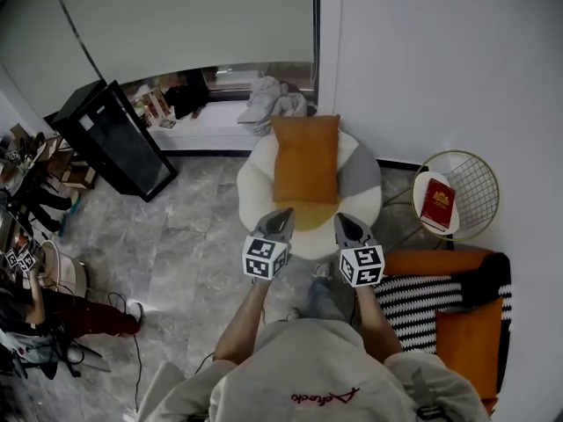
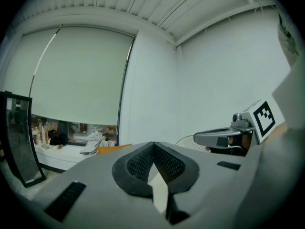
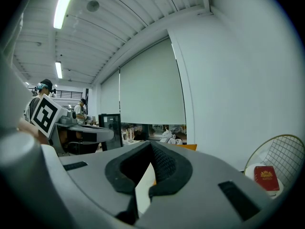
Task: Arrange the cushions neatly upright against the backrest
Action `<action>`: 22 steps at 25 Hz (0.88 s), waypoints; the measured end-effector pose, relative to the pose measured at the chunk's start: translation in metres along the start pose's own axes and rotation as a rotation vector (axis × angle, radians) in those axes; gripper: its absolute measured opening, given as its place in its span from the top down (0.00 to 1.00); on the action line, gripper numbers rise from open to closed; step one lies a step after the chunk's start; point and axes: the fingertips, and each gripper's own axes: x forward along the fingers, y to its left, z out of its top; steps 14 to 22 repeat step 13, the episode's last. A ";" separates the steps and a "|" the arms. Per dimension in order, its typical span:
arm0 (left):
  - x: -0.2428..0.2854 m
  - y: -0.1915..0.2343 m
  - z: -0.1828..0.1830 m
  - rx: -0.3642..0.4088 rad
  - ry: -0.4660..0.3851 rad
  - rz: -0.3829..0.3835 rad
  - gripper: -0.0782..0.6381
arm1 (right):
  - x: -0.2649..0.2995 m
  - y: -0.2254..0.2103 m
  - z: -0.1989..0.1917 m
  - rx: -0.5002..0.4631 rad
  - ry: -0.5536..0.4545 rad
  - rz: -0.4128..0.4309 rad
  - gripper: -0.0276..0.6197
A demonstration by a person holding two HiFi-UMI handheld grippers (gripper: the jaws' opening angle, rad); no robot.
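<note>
Left gripper (image 1: 283,214) and right gripper (image 1: 346,221) are held closed and empty, just before the orange cushion (image 1: 306,159) on the white chair (image 1: 253,178). If nudged with jaws together, it could be toppled or slid askew.

Orange cushion (image 1: 306,158) centred on white armchair (image 1: 255,181), grey cushion (image 1: 359,172) alongside.

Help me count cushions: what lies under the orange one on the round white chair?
A grey cushion shows from under the orange cushion's right edge, both on the white chair. How far the grey one extends underneath, or whether more lies there, is covered.
</note>
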 end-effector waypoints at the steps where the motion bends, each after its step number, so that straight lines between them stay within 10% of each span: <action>1: 0.000 -0.001 0.001 0.002 0.001 -0.002 0.85 | -0.001 0.000 0.000 0.000 0.000 -0.001 0.92; 22: -0.017 -0.002 -0.006 0.002 0.016 -0.011 0.85 | -0.006 0.016 -0.002 -0.015 0.013 -0.003 0.92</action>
